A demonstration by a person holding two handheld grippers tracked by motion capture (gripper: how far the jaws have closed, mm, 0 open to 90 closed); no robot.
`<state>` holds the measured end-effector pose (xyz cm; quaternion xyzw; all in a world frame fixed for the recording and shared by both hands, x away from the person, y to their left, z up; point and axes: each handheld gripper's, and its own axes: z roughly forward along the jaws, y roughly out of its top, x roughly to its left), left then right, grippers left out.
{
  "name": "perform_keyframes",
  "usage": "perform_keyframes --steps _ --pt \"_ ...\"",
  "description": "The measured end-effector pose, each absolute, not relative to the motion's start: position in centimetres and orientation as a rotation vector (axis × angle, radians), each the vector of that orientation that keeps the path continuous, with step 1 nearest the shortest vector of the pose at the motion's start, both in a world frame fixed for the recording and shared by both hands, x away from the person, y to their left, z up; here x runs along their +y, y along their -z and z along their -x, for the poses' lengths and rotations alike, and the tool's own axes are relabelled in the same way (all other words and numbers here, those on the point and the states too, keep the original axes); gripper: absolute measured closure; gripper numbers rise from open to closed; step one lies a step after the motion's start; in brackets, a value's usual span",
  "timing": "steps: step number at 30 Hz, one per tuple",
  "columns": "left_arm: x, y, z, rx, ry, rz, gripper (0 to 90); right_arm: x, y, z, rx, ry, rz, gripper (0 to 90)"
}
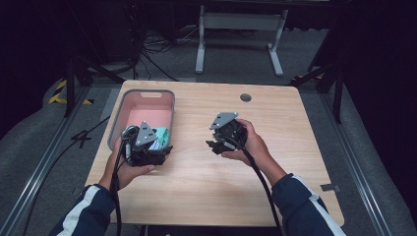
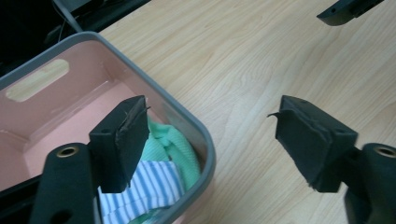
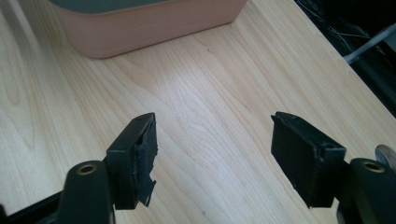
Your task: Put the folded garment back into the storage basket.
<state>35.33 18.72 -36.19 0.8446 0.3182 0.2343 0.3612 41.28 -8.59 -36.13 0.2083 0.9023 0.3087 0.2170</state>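
Setting: a pale wooden counter (image 1: 206, 172) seen from above, dark floor and cables beyond its far edge
Basket: a pink plastic rectangular basket with a grey rim (image 1: 119, 112) stands at the counter's left side, a slot handle cut in its far wall
Contents: a mint-green knitted cloth (image 2: 175, 144) and a blue-and-white striped cloth (image 2: 154, 186) lie bunched in the basket's near corner, touching each other
Left hand-held gripper (image 2: 210, 140): held in the person's left hand (image 1: 129, 172) over the basket's near right corner; released, its jaws wide apart, one above the cloths inside the basket, the other above bare counter outside the rim, nothing between them
Right hand-held gripper (image 3: 212, 158): held in the person's right hand (image 1: 253, 145) near the counter's middle, well apart from the basket; released, jaws spread over bare wood, gripping nothing
Sleeves: dark blue with white stripes (image 1: 83, 211), entering from the bottom edge
Counter detail: a round grey cable port (image 1: 245, 97) near the far edge
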Motion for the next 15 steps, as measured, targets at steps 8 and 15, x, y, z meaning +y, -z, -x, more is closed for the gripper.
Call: perform_keyframes --steps 8,15 --pt "16.8 37.3 -34.6 0.739 -0.567 -2.219 21.8 -10.6 36.6 -40.7 2.497 -0.836 -0.583 31.1" --pt "15.2 38.5 -34.1 0.683 -0.526 -2.254 19.8 -12.4 37.6 -40.2 2.5 -0.817 -0.609 30.1"
